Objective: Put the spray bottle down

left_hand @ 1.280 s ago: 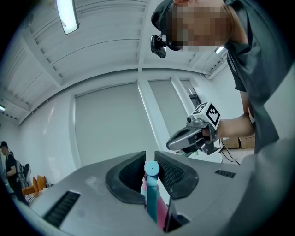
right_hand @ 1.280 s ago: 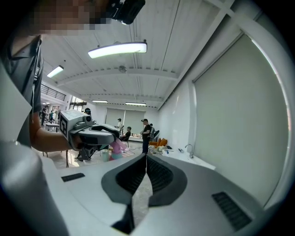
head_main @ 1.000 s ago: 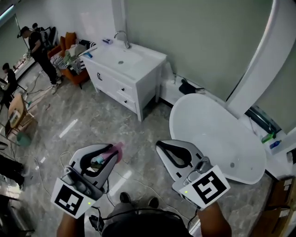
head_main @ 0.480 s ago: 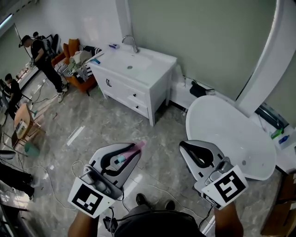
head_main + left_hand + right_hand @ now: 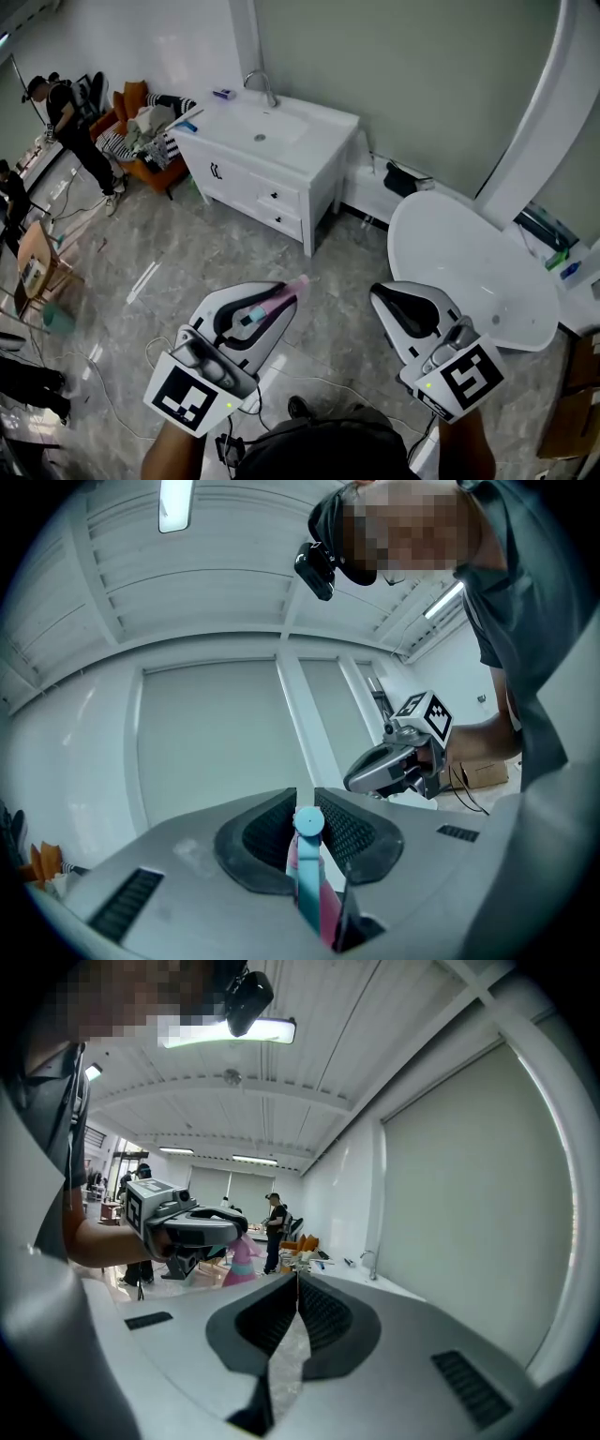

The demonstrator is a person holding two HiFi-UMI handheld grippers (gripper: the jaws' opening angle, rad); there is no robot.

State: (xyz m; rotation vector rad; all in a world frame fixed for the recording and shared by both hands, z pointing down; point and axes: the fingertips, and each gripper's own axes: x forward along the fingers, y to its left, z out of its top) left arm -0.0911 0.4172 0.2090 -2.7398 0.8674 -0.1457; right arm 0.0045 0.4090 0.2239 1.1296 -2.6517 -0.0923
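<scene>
A pink spray bottle (image 5: pixel 286 292) with a teal nozzle lies clamped between the jaws of my left gripper (image 5: pixel 272 305), held in the air above the marble floor. In the left gripper view the bottle (image 5: pixel 307 874) runs along the jaws, its teal cap at the tips of the gripper (image 5: pixel 305 803). My right gripper (image 5: pixel 382 298) hovers to the right, shut with nothing in it; its jaws meet at the tips (image 5: pixel 297 1283). The right gripper view also shows the left gripper (image 5: pixel 192 1227) with the pink bottle (image 5: pixel 242 1262) hanging under it.
A white vanity cabinet with a sink and tap (image 5: pixel 272 150) stands ahead against the wall. A white bathtub (image 5: pixel 469 272) lies to the right beside a curved white column (image 5: pixel 544 122). People (image 5: pixel 66 112) and an orange sofa (image 5: pixel 141 131) are far left. Cables (image 5: pixel 309 384) trail on the floor.
Both grippers have shifted rightward in the head view, and the left one reaches further forward with the bottle still in it. The right gripper stays shut.
</scene>
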